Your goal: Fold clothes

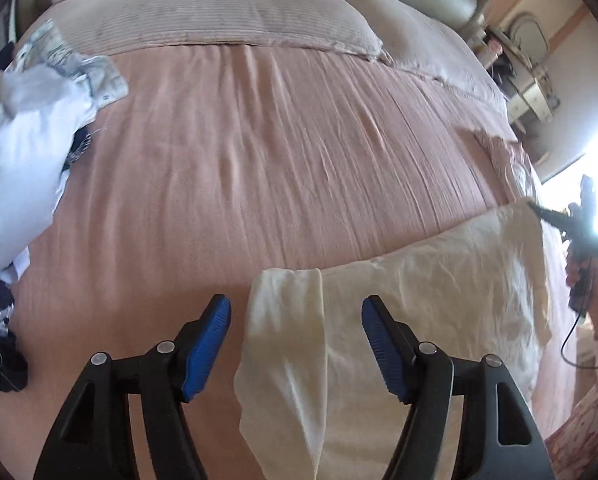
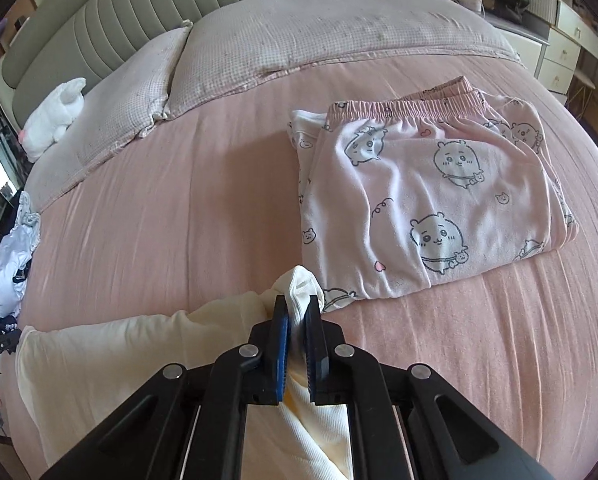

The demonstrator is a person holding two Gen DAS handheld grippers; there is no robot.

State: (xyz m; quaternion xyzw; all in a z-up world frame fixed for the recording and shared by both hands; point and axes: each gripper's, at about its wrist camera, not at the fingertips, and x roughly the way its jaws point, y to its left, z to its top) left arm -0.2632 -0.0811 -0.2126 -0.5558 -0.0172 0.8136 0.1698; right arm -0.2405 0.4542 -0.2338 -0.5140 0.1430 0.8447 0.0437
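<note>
Cream garment (image 1: 439,300) lies along the bottom of both views, spread on the pink bedspread (image 1: 239,160) that fills most of each frame.

Through the left wrist camera, I see my left tool (image 1: 295,344) at lower centre with its blue-padded fingers (image 1: 207,344) spread wide apart, holding nothing. A folded corner of the cream cloth sits between them, not touched by either pad. At the far right edge of this frame my right tool (image 1: 539,212) pinches the opposite corner of the same garment, lifting it a little off the bed. A heap of white and dark clothes (image 1: 23,152) occupies the left edge, and a pale grey pillow (image 1: 219,8) lies across the top.

Through the right wrist camera, the right tool (image 2: 297,344) sits at lower centre, its fingers clamped shut on a bunched tip of the cream garment (image 2: 119,360), which trails away to the lower left. Just beyond the tool, in the centre right of the frame, rests a neatly folded stack of pink pyjamas (image 2: 419,192) printed with small cartoon animals, waistband toward the top. The stack lies very close to the gripped cloth; I cannot tell if they touch. A white plush toy (image 2: 55,116) rests on the pillows at upper left, below the padded headboard (image 2: 139,12). White drawers (image 2: 559,52) stand at upper right.
</note>
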